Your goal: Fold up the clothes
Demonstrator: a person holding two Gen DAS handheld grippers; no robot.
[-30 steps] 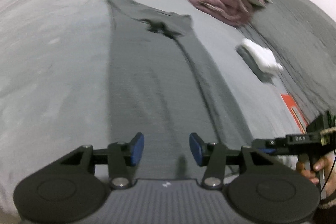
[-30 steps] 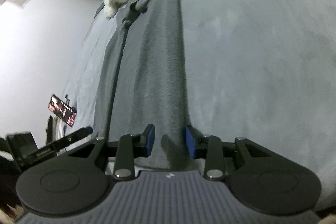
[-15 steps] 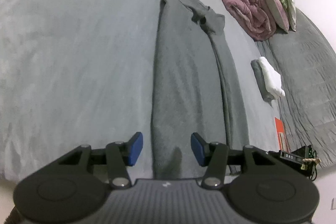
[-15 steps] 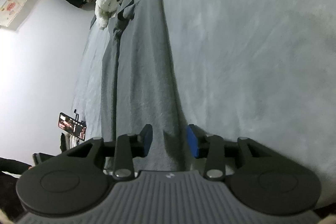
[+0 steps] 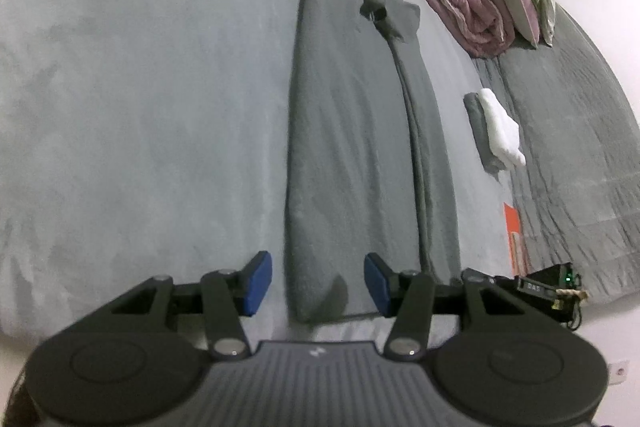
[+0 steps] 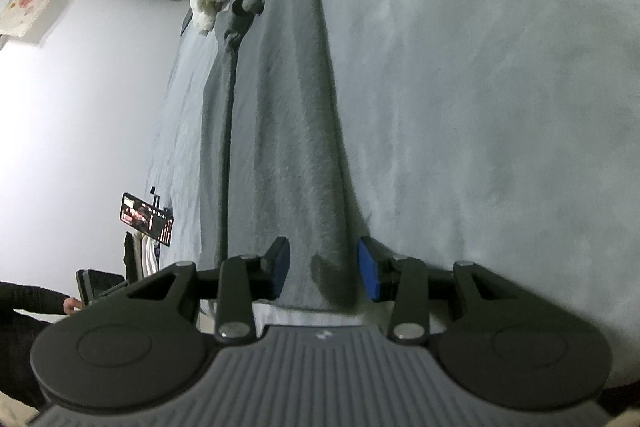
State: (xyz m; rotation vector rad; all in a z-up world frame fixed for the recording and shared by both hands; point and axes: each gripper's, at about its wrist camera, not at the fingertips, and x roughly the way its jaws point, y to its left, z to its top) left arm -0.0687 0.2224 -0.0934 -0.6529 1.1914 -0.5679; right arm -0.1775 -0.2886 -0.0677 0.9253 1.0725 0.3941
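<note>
Left gripper [image 5: 318, 285]: matte black linkage arms, silver pivot screws, blue pads [image 5: 258, 283], a ribbed grey housing with a small white logo; right gripper [image 6: 323, 269] matches it; a dark knit sleeve [image 6: 30, 301] covers the person's wrist.

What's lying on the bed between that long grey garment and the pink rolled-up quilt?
Nothing: in the left wrist view, only bare bedsheet separates the grey garment from the pink quilt.

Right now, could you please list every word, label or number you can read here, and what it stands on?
"DAS", roughly, on the black device beside the bed: small, uncertain.
Phone screen: too small to read.
Wall poster: blurred.
Orange card: nothing legible.
</note>
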